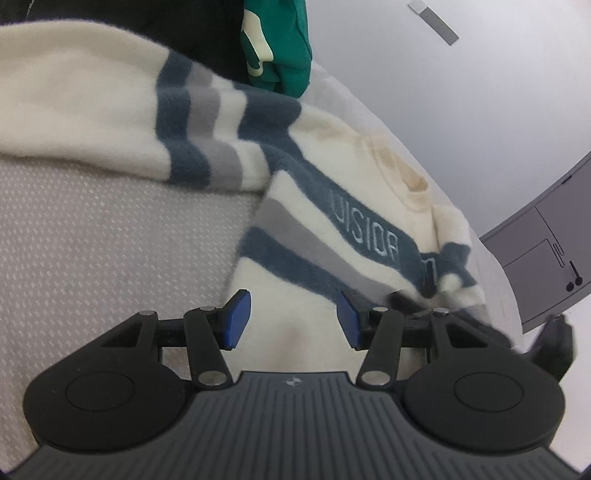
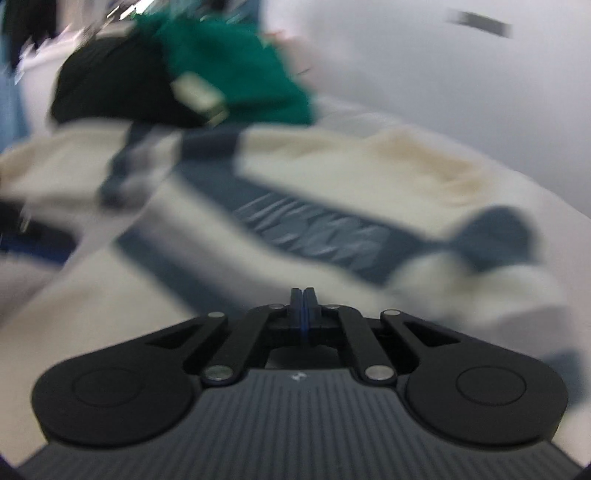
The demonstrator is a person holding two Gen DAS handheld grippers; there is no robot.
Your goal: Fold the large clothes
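A cream fleece sweater (image 1: 314, 147) with blue and grey stripes and the letters "VISION" lies spread on a patterned grey cover (image 1: 110, 240). One sleeve is folded across its upper left, and the collar points to the right. My left gripper (image 1: 293, 317) stands open just over the plain cream lower part, its blue pads (image 1: 238, 314) well apart and pressing on nothing. The right wrist view is blurred; it shows the same sweater (image 2: 332, 173) ahead. My right gripper (image 2: 303, 295) is shut above the cloth, pads together, with nothing seen between them.
A green garment (image 1: 291, 48) and a black one (image 1: 207, 29) lie heaped beyond the sweater, and show again as green garment (image 2: 240, 66) and black one (image 2: 110, 85). A grey cabinet (image 1: 546, 251) stands at the right. A dark blurred shape (image 1: 554, 343) sits at the sweater's right edge.
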